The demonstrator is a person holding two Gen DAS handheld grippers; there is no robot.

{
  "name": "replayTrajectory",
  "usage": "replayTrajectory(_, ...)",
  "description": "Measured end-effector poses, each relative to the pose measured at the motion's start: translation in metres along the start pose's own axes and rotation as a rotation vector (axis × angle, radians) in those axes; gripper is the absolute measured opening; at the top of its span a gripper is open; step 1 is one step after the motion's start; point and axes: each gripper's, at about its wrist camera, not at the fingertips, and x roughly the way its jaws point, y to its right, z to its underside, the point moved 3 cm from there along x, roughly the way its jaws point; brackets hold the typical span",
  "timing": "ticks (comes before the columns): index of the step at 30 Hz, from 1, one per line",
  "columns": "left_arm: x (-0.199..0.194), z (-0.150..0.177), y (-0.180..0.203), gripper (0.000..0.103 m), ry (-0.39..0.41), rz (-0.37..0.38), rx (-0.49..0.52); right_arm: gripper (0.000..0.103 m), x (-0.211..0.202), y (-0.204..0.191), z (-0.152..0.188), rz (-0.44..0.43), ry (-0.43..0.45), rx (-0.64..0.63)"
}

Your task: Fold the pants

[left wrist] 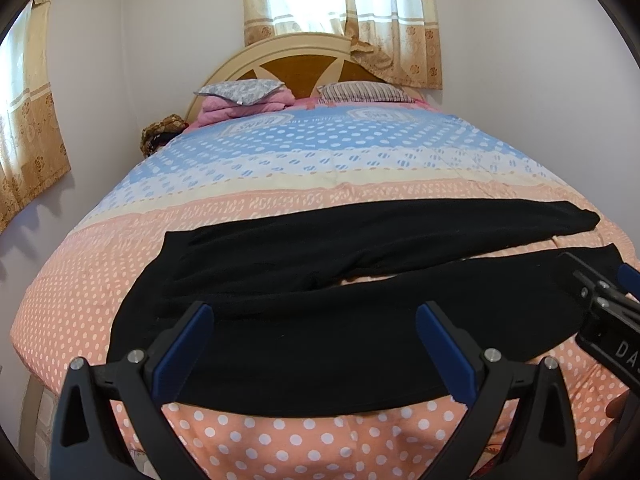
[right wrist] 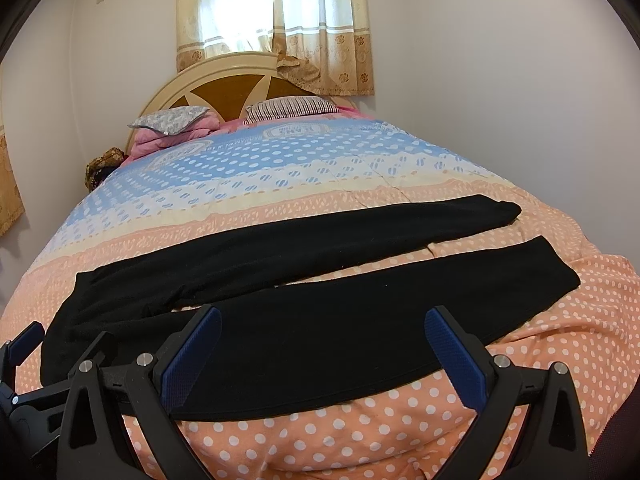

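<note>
Black soft-knit pants (left wrist: 320, 312) lie flat, long axis left-to-right across frame on polka-dot peach bedspread (left wrist: 304, 440). Left gripper (left wrist: 316, 354) wide open, empty, over waist end; right gripper (right wrist: 324, 354) wide open, empty, over near leg.

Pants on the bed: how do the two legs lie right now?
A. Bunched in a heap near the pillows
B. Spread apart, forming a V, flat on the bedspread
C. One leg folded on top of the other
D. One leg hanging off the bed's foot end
B: the black pants lie flat, with a wedge of the polka-dot bedspread showing between the two legs, and both open grippers, left and right, hold nothing.
</note>
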Motion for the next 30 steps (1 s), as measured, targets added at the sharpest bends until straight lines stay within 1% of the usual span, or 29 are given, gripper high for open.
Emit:
replayTrajectory(6,0.018,0.001,-0.009,0.103,-0.040,-0.024,-0.007,0.102,0.016,-0.004,0.001,-0.011,-0.029,-0.011)
replayTrajectory(10,0.035,0.001,-0.017,0.103,-0.084,-0.038,-0.025,0.102,0.031,-0.007,0.001,-0.016,-0.059,-0.016)
replayTrajectory(13,0.046,-0.001,-0.025,0.103,-0.101,-0.055,-0.023,0.102,0.043,-0.009,0.000,-0.028,-0.073,-0.023)
replayTrajectory(15,0.053,-0.003,-0.030,0.103,-0.110,-0.064,-0.019,0.102,0.050,-0.013,-0.003,-0.051,-0.077,-0.036)
replayTrajectory(19,0.074,-0.011,-0.052,0.103,-0.155,-0.104,-0.044,0.102,0.064,-0.016,-0.012,-0.072,-0.087,-0.054)
replayTrajectory(22,0.086,-0.020,-0.069,0.103,-0.167,-0.146,-0.072,0.102,0.079,-0.022,-0.020,-0.094,-0.101,-0.058)
replayTrajectory(25,0.098,-0.026,-0.080,0.103,-0.171,-0.183,-0.076,0.102,0.092,-0.028,-0.026,-0.103,-0.115,-0.072)
replayTrajectory(28,0.107,-0.031,-0.089,0.103,-0.175,-0.201,-0.068,0.102,0.101,-0.033,-0.029,-0.110,-0.121,-0.087)
replayTrajectory(30,0.115,-0.036,-0.100,0.103,-0.183,-0.196,-0.070,0.101,0.106,-0.037,-0.031,-0.126,-0.120,-0.103)
